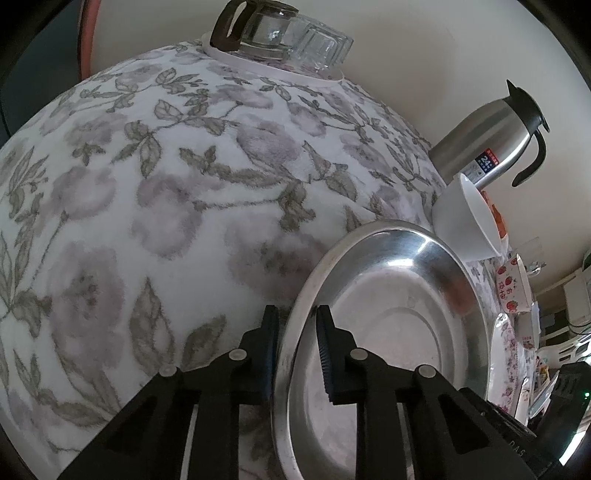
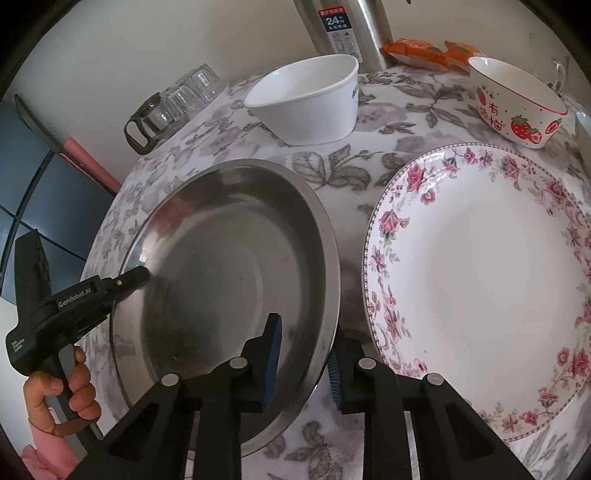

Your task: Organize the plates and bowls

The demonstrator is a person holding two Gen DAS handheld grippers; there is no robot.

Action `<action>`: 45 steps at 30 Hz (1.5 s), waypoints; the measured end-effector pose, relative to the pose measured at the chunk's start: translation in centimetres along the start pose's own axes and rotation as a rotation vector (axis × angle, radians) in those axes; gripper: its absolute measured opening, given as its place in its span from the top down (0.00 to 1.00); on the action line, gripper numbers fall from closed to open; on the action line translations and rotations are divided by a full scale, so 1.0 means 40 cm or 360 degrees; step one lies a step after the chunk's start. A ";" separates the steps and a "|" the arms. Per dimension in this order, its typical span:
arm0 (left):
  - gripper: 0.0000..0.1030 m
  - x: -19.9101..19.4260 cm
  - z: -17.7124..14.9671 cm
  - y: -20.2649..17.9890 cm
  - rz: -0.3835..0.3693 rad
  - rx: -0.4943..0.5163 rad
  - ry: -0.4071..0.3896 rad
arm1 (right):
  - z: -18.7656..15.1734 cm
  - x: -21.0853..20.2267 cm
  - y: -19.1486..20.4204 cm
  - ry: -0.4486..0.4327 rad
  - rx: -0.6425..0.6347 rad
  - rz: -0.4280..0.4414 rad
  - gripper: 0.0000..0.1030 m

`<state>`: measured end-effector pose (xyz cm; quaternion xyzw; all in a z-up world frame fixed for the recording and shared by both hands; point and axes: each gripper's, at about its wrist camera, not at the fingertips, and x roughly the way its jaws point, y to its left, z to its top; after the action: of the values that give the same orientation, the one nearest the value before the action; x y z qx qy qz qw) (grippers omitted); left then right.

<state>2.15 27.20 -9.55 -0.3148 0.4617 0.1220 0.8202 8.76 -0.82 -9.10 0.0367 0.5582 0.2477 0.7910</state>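
Two grippers hold one steel plate between them, each clamped on an opposite rim. The left gripper has its pads closed on the plate's left rim, one pad outside and one inside the dish; the right gripper pinches the right rim the same way. In the right wrist view the left gripper shows at the far edge, its black body printed "GenRobot.AI", gripped by a hand with a pink sleeve below.

One floral plate (pink roses round the rim) lies flat on the table, just beside the steel plate. Two bowls stand behind: one white bowl with dark lettering, cut off at the edge, and one strawberry bowl painted with red strawberries and red Chinese characters.

One steel flask stands at the back, its blue label reading "24" above small Chinese print. One orange packet lies beside it. One glass jug with a dark handle sits with several upturned glasses on a white tray; their exact number I cannot tell. One flowered cloth covers the table.
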 end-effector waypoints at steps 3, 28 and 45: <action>0.80 0.001 0.000 0.005 -0.0013 -0.0009 -0.0002 | -0.001 -0.004 0.003 -0.0005 -0.0014 -0.0010 0.77; 0.84 -0.144 -0.007 -0.021 0.0015 0.0041 -0.0141 | -0.004 -0.095 0.034 -0.0093 -0.0121 0.0100 0.81; 0.84 -0.377 0.008 -0.395 -0.0191 0.0350 -0.0387 | 0.065 -0.470 -0.101 -0.0563 -0.0036 0.0131 0.81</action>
<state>1.91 16.59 9.53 -0.2330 0.3501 0.0589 0.9054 7.75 -11.92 6.78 0.0936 0.4056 0.2758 0.8664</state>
